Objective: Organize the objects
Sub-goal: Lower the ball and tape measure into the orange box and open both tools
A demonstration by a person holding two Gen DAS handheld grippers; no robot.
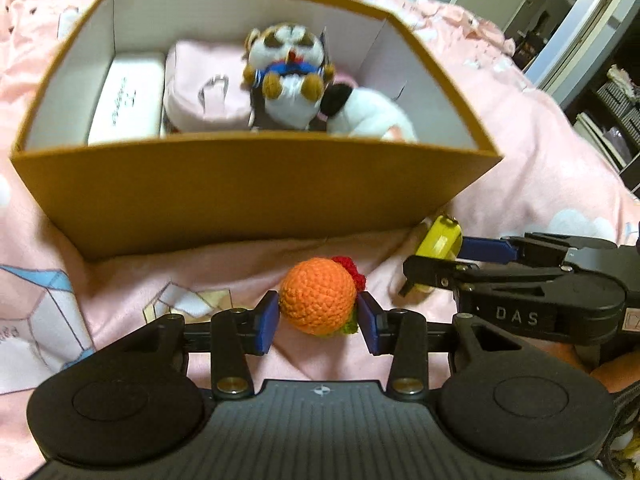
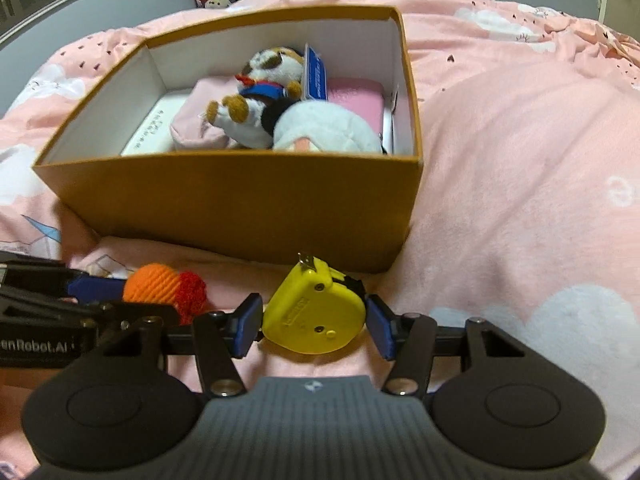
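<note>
Item 1: orange crochet ball (image 1: 318, 296) with a red tuft and a green patch, on the pink bedspread (image 2: 520, 160) just in front of the box. My left tool (image 1: 319, 322) is closed on it, a blue pad touching each side.

Item 2: yellow tape measure (image 2: 314, 314), lying on its side on the bedspread, just right of the ball and close to the box's near wall. It sits between the blue pads of my right tool (image 2: 316, 326); the left pad touches its edge, the right pad is at its other edge, though I cannot tell whether they press.

Item 3: tan cardboard box (image 1: 240, 200), open-topped, white inside, standing on the bedspread beyond both items. Contents: white flat case (image 1: 126, 100) at the left; pink pouch (image 1: 200, 92) beside it; brown-and-white plush toy (image 1: 290, 76) with a blue collar, lying on top; white-and-black plush (image 1: 368, 112) at the right; pink flat case (image 2: 356, 100) underneath, toward the right wall.

My two tools sit side by side, close together, both angled down at the bed.
</note>
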